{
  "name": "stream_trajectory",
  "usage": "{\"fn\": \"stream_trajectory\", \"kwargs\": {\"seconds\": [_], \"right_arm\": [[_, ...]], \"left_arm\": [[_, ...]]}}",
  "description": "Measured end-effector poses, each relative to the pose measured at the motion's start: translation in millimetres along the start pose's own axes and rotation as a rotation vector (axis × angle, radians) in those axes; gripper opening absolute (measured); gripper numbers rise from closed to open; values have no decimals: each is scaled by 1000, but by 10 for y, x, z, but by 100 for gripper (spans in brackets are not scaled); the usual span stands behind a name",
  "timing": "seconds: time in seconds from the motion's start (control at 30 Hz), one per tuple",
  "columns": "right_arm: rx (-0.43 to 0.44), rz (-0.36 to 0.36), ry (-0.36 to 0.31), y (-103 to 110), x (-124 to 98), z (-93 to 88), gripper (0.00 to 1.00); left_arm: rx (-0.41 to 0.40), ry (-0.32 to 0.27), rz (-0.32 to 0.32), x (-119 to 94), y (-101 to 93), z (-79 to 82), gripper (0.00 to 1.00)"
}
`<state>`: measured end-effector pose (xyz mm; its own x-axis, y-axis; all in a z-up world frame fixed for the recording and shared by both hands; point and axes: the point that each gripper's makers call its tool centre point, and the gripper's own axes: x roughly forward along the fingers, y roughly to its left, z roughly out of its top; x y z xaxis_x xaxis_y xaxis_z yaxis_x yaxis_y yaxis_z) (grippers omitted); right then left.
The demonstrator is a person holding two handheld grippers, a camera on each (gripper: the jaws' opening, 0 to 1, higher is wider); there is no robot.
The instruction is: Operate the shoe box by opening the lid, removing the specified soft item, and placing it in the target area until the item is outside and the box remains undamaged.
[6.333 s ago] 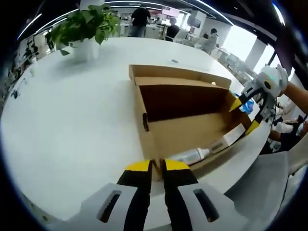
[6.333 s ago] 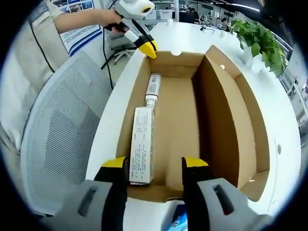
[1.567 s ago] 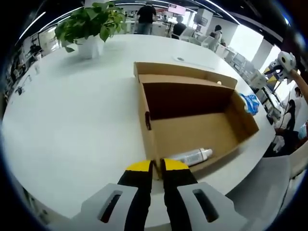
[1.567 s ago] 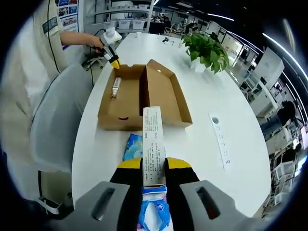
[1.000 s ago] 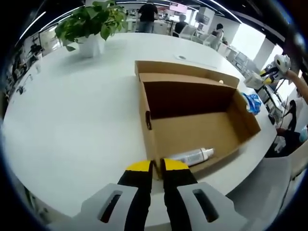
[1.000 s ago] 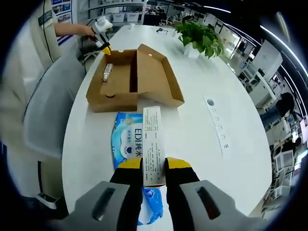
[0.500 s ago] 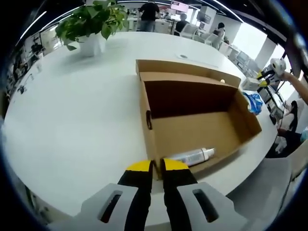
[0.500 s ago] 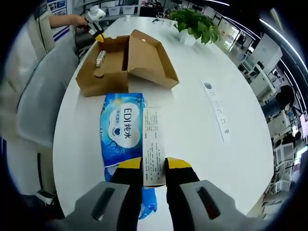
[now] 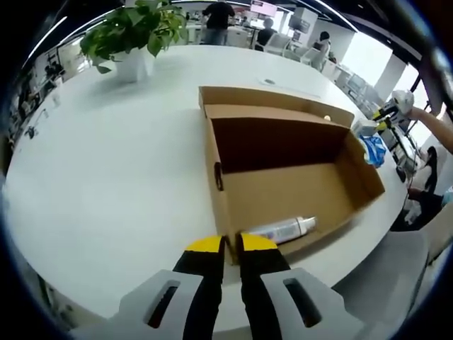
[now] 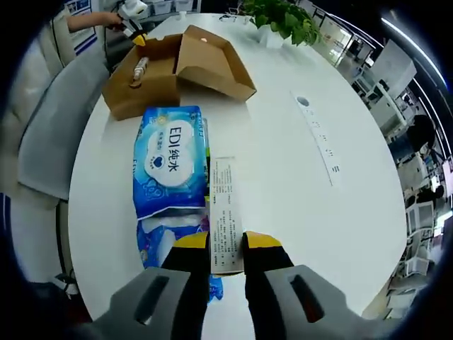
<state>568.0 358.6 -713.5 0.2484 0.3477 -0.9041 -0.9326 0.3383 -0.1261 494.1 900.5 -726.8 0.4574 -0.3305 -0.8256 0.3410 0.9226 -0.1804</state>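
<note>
Clamping a slim carton (image 10: 226, 212), the right gripper (image 10: 226, 242) hangs beside the wipes pack (image 10: 170, 157); left gripper (image 9: 230, 244) jaws pinch the box (image 9: 283, 184) wall.

My left gripper view sits low and close at one end of the open shoe box (image 9: 283, 177), looking along it across the white table (image 9: 106, 177) twd the potted plant (image 9: 131, 32). My right gripper view looks down from higher up at the opp. end, box (image 10: 159, 67) far off near the top. Both share box, table, plant (image 10: 279, 18).
</note>
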Motion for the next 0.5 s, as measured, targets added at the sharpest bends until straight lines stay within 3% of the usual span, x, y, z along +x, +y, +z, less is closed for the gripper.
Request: {"fn": "stream_trajectory", "kwargs": {"seconds": [0.5], "right_arm": [[-25, 23, 69, -73, 117, -355, 15]], "left_arm": [[12, 22, 3, 16, 0, -3, 5]]}}
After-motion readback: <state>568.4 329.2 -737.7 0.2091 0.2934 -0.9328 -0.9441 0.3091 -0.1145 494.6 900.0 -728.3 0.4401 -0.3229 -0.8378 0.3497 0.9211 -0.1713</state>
